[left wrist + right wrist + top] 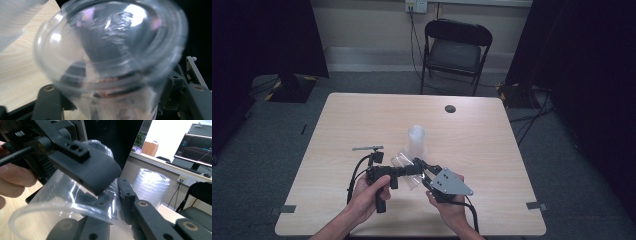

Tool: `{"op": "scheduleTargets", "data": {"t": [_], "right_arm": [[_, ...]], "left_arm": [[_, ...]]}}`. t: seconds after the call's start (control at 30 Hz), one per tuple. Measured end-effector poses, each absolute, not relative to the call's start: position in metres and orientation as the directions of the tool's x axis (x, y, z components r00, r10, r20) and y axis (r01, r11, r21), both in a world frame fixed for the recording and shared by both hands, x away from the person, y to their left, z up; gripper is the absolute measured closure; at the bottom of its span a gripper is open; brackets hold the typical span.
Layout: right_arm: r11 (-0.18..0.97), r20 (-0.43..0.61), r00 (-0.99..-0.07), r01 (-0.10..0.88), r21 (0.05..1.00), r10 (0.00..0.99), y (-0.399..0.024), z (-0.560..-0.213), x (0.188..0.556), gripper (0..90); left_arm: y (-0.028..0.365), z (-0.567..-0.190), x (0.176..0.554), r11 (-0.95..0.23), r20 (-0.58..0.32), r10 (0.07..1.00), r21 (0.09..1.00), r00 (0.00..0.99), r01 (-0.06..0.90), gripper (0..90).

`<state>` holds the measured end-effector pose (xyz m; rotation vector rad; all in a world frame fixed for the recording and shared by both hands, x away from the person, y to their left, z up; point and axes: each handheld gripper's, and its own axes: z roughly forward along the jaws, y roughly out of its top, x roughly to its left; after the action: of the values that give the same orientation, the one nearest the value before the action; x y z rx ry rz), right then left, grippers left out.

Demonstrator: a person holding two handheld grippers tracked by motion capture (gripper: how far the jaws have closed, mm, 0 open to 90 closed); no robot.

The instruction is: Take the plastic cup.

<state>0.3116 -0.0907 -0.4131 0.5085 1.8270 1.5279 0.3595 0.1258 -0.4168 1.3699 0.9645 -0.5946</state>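
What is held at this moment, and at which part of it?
A clear plastic cup, lying sideways: the right hand-held gripper clamps its wall near the rim, and the left hand-held gripper has its jaws around the cup.

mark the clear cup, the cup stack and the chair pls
clear cup [75, 192]: right gripper view, side wall.
cup stack [416, 140]: high view, side of stack.
chair [455, 54]: high view, seat.

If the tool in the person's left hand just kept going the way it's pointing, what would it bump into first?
Most likely the clear plastic cup, which already sits right between its jaws. Just beyond, in the high view, the left tool points at the right tool, which grips the same cup. Depth past that is hard to judge.
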Motion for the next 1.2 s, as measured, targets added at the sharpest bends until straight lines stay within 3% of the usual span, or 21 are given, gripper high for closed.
{"op": "scheduleTargets", "data": {"t": [0.47, 0.73, 1.2], "right_arm": [[0.251, -0.253, -0.692, -0.107, 0.962, 0.676, -0.093, -0.414, 0.312, 90.0], [0.240, -0.227, -0.678, -0.077, 0.968, 0.699, -0.102, -0.414, 0.315, 90.0], [0.213, -0.127, -0.675, 0.046, 0.976, 0.727, -0.128, -0.404, 0.324, 90.0]], "left_arm": [[0.127, -0.416, 0.362, 0.119, -0.831, 0.183, 0.548, 0.525, 0.828, 22.8], [0.129, -0.415, 0.361, 0.086, -0.791, 0.203, 0.601, 0.577, 0.794, 20.8], [0.132, -0.405, 0.358, -0.005, -0.607, 0.359, 0.758, 0.709, 0.652, 21.9]]}}
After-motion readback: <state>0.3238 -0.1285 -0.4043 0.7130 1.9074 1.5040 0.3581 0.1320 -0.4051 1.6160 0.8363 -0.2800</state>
